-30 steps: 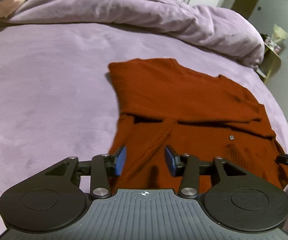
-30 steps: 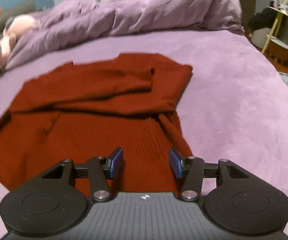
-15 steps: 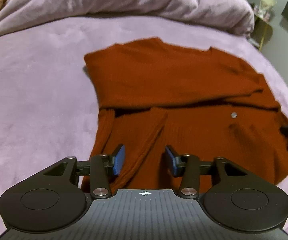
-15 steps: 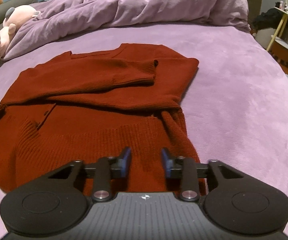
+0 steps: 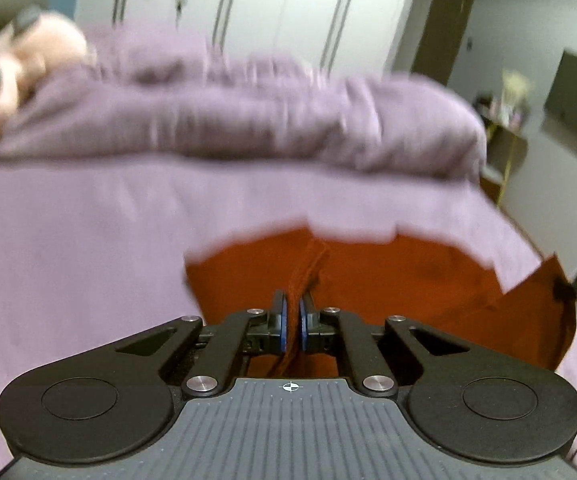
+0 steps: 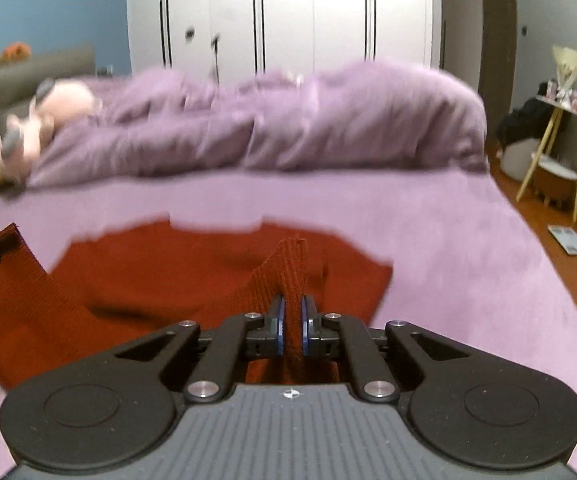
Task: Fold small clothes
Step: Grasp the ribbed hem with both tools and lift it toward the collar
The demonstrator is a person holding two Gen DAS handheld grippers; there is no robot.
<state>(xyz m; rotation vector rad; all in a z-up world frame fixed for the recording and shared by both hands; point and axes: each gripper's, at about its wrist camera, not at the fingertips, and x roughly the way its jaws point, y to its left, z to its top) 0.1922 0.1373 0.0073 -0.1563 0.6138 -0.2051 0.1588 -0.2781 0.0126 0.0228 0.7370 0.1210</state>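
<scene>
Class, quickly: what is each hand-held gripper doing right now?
Left hand-held gripper: closed on the red sweater.
Right hand-held gripper: closed on the same sweater's hem.

**No readable text in either view**

No words, numbers, labels or brand names can be read in the left or right wrist view. The only sign is a small white crosshair mark, a circle crossed by two lines, printed at the front edge of the ribbed grey body of the left gripper (image 5: pixel 291 322) and likewise on the right gripper (image 6: pixel 292 322). Everything farther off is too blurred to show any lettering
</scene>
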